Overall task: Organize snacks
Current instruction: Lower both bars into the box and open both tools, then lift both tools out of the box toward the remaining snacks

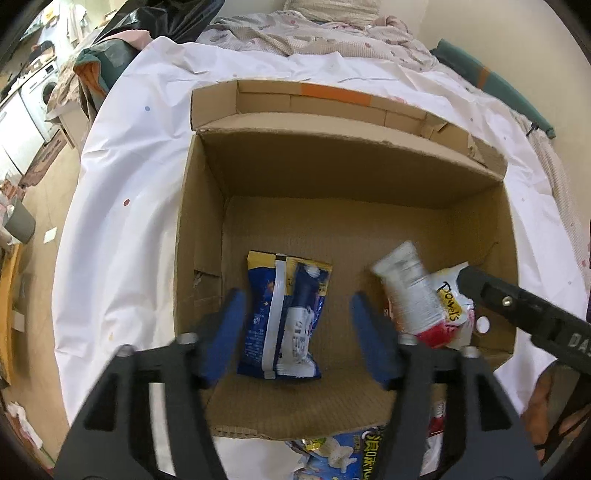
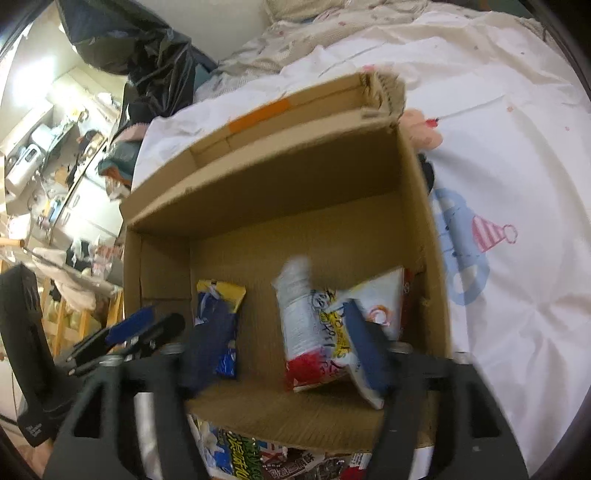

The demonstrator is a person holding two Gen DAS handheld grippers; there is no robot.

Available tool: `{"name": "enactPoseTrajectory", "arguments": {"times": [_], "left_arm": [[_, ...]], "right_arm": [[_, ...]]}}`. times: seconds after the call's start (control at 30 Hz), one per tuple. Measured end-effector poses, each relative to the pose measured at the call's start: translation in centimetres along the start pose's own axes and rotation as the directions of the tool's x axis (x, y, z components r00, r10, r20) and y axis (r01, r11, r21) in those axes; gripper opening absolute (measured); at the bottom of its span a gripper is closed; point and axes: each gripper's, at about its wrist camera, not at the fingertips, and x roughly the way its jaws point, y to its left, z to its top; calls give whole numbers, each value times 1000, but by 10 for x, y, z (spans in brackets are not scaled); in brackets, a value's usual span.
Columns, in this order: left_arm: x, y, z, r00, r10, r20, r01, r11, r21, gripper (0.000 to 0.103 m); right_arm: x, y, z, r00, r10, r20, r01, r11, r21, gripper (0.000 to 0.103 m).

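An open cardboard box [image 1: 347, 147] [image 2: 258, 177] stands on a white sheet. A blue and yellow snack bag [image 1: 284, 317] [image 2: 218, 314] lies flat on its floor at the left. My left gripper [image 1: 301, 334] hovers open just above that bag, pads clear of it; one blue fingertip [image 2: 129, 328] shows in the right wrist view. At the right of the box a white and red snack pack [image 1: 417, 295] [image 2: 314, 332] stands tilted and blurred against a pale pack [image 2: 384, 306]. My right gripper [image 2: 286, 347] [image 1: 517, 306] is open around the white and red pack, not pressing it.
Several more snack packs [image 1: 351, 454] [image 2: 258, 458] lie on the sheet just outside the box's near wall. The white sheet [image 1: 122, 221] covers a bed with a rumpled blanket [image 1: 295, 33] beyond the box. A black plastic bag [image 2: 140, 44] sits at far left.
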Motion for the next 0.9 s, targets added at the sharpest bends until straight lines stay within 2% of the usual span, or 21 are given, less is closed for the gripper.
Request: {"name": "enactPoseTrajectory", "arguments": {"times": [0.07, 0.23, 0.43, 0.57, 0.9], "left_arm": [[-2, 0, 1, 1000, 6, 7, -6, 1000, -2, 77], [-7, 1, 1, 1000, 5, 25, -5, 1000, -6, 77], [-16, 4, 1, 998, 8, 65, -8, 1000, -2, 77], [-28, 12, -1, 994, -57, 91, 62, 997, -55, 77], [-64, 24, -19, 985, 3, 171, 5, 999, -48, 77]], "right_arm": [[-4, -1, 2, 1000, 4, 13, -4, 1000, 8, 77], [-3, -7, 3, 1000, 6, 3, -6, 999, 36, 77], [-8, -2, 3, 1000, 2, 12, -2, 1000, 8, 77], [-15, 1, 2, 1000, 10, 25, -10, 1000, 3, 77], [-41, 8, -14, 998, 16, 53, -16, 1000, -5, 77]]}}
